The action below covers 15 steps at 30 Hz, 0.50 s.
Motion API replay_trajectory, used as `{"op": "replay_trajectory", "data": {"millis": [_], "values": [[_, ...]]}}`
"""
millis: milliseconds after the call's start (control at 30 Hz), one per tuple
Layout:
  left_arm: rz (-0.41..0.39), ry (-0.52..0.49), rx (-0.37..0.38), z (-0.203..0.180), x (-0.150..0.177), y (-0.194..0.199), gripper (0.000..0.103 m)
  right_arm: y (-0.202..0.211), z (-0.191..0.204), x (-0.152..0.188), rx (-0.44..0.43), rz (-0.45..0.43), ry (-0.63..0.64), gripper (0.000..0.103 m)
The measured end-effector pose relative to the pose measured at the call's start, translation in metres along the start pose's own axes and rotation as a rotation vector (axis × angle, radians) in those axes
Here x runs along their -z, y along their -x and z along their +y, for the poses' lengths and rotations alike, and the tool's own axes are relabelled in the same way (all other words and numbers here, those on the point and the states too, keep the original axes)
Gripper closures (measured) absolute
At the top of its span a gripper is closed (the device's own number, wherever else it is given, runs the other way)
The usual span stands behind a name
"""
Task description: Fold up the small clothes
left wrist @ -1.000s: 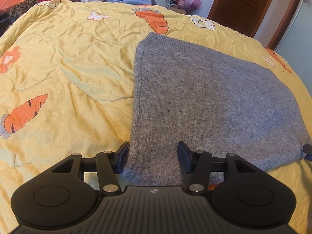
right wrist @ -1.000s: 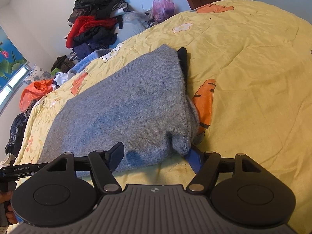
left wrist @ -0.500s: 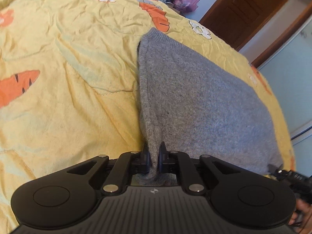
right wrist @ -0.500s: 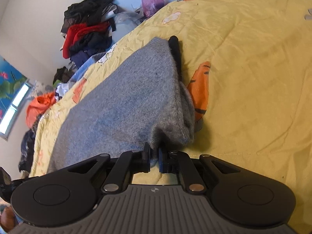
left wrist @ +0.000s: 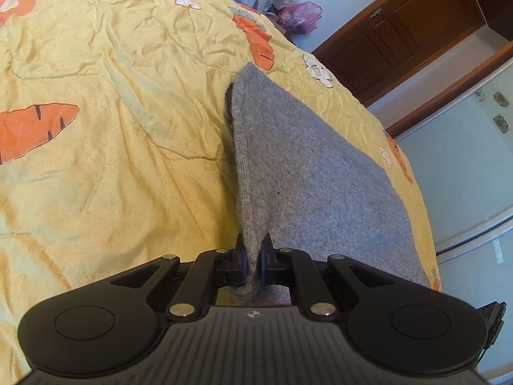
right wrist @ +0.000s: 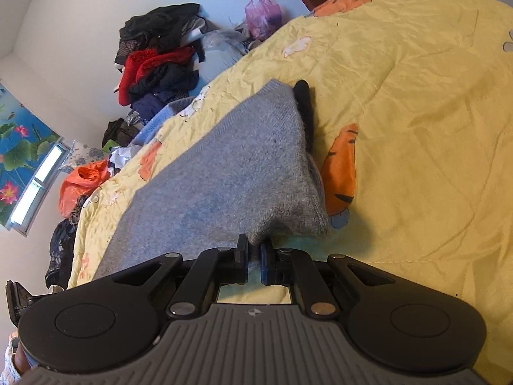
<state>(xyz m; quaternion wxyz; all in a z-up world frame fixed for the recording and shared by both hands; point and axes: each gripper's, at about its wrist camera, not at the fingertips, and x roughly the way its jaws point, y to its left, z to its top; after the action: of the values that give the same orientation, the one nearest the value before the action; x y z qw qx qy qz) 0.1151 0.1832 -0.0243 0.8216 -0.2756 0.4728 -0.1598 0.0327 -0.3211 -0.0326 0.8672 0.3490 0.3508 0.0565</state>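
A grey knit garment [left wrist: 307, 173] lies folded on a yellow carrot-print quilt [left wrist: 105, 147]. My left gripper [left wrist: 252, 258] is shut on its near left corner, and the cloth bunches up between the pads. The same grey garment [right wrist: 231, 173] fills the middle of the right wrist view. There my right gripper [right wrist: 254, 255] is shut on its near right corner. A dark strip of cloth [right wrist: 304, 106] shows under the garment's right edge. The other gripper's tip [right wrist: 17, 295] peeks in at the far left.
A pile of red, black and blue clothes [right wrist: 160, 67] sits beyond the bed's far edge. An orange bag [right wrist: 81, 183] and a purple bag [right wrist: 261, 16] lie near it. A brown wooden door [left wrist: 407, 25] stands behind the bed.
Both grippers went from open around the garment's near corners to shut on them. The left one then swung and rolled, pulling its corner up into a ridge.
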Motion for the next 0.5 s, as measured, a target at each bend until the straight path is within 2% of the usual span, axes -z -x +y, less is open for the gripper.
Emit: {"op": "replay_trajectory", "data": {"millis": [333,400,467,500], "values": [[-0.015,-0.022,-0.015,-0.007,0.008,0.030,0.098,0.032,0.001,0.011,-0.022,-0.046,0.019,0.097],[-0.008,0.001,-0.012,-0.004,0.007,0.031,0.098,0.032,-0.006,0.011,-0.031,-0.045,-0.002,0.097],[0.003,-0.016,-0.024,-0.005,0.005,0.027,0.098,0.028,-0.015,0.010,0.005,-0.037,-0.017,0.094],[0.019,-0.017,-0.016,-0.004,0.005,0.023,0.098,0.026,-0.021,0.009,0.024,-0.041,-0.039,0.087]]}}
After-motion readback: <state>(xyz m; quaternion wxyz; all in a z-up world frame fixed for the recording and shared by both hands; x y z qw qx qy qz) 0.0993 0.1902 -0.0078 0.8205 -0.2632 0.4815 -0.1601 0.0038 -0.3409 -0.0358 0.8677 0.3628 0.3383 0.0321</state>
